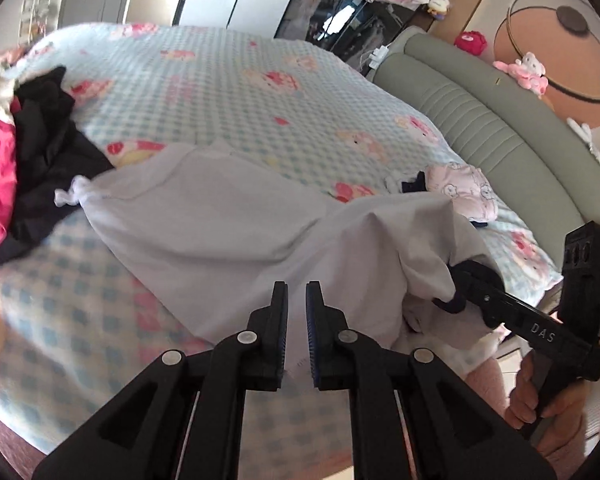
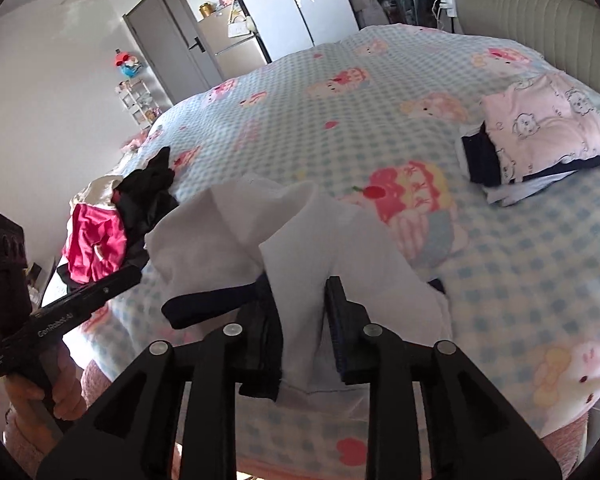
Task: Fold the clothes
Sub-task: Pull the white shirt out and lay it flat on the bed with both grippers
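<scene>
Left wrist view: the left claw hovers narrowly parted, empty, over a white garment spread on the checked bed. Right wrist view: the right claw stands partly open, white cloth draped between its fingers, beside a folded stack.

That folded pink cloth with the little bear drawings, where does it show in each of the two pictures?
Left wrist view: the folded pink cloth lies right of centre, on the bed near the green headboard.
Right wrist view: the folded pink cloth lies upper right, on a dark folded piece.
Shared landmark: the white garment spread on the bed before both grippers.
</scene>
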A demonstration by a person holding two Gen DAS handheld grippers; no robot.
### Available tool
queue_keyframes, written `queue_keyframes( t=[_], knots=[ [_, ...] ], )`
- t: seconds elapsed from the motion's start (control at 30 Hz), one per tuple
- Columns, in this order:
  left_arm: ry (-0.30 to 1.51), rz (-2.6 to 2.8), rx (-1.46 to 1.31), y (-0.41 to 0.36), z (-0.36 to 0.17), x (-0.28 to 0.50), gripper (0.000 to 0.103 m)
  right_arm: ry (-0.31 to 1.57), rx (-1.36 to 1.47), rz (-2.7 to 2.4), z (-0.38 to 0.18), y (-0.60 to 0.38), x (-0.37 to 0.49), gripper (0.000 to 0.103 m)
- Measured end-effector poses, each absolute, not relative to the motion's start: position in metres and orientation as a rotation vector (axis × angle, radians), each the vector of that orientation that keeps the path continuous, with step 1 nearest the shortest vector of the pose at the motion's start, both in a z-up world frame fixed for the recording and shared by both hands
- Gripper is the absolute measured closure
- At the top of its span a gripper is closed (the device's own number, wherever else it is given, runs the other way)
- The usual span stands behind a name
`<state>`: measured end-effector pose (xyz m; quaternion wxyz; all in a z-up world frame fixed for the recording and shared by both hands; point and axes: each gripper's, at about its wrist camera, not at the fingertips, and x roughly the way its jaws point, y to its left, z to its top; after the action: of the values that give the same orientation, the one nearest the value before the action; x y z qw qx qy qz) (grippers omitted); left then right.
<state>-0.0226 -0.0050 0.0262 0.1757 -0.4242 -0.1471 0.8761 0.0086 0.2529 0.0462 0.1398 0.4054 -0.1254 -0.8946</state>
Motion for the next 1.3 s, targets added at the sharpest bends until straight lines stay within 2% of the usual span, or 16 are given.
queue_keyframes(
  t=[0.03,0.07,0.1,0.13,0.3,0.33,0.37,0.4,0.43,0.67,0.77,0.87,0.97,1.1,1.23,1.3],
  knots=[
    [-0.448,2.448,-1.213,-0.006,0.02,-0.018,0.07,-0.368,1.178,-2.583,0.043,0.253,0.011,0.075],
    [-0.442,2.425,-1.215,0.001,0.015,-0.013,0.059,-0.379,1.186,-2.585,0.041,0.254,0.014,0.075],
    [-0.415,2.401,-1.216,0.01,0.011,-0.009,0.039,-0.389,1.194,-2.587,0.038,0.255,0.017,0.075],
    [-0.367,2.387,-1.223,0.023,0.007,-0.007,0.034,-0.405,1.201,-2.587,0.036,0.257,0.019,0.075],
    [-0.135,2.435,-1.306,0.077,-0.02,-0.017,0.035,-0.442,1.237,-2.583,0.026,0.272,0.029,0.075],
    [-0.109,2.459,-1.329,0.081,-0.025,-0.022,0.044,-0.439,1.254,-2.581,0.023,0.274,0.031,0.075],
    [-0.099,2.497,-1.347,0.08,-0.026,-0.027,0.058,-0.438,1.27,-2.581,0.021,0.276,0.033,0.075],
    [-0.089,2.536,-1.365,0.079,-0.028,-0.031,0.091,-0.437,1.286,-2.584,0.018,0.279,0.035,0.075],
    [-0.081,2.593,-1.379,0.074,-0.026,-0.034,0.093,-0.436,1.301,-2.591,0.016,0.283,0.037,0.075],
    [-0.104,2.927,-1.264,-0.01,0.025,-0.046,0.094,-0.509,1.343,-2.594,0.013,0.303,0.039,0.074],
    [-0.123,3.024,-1.227,-0.046,0.042,-0.049,0.094,-0.511,1.312,-2.54,0.016,0.289,0.032,0.061],
    [-0.123,3.008,-1.341,-0.069,0.033,-0.054,0.092,-0.498,1.29,-2.446,0.017,0.262,0.027,0.058],
    [-0.274,2.944,-1.399,-0.091,0.02,-0.045,0.089,-0.398,1.318,-2.393,0.012,0.238,0.026,0.058],
    [-0.3,2.978,-1.462,-0.108,0.002,-0.029,0.088,-0.289,1.389,-2.524,0.002,0.241,0.035,0.058],
    [-0.384,2.917,-1.488,-0.119,-0.006,-0.021,0.085,-0.58,1.402,-2.418,-0.005,0.277,0.036,0.053],
    [-0.41,2.914,-1.468,-0.118,-0.006,-0.014,0.081,-0.635,1.386,-2.382,-0.003,0.284,0.038,0.048]
  ],
)
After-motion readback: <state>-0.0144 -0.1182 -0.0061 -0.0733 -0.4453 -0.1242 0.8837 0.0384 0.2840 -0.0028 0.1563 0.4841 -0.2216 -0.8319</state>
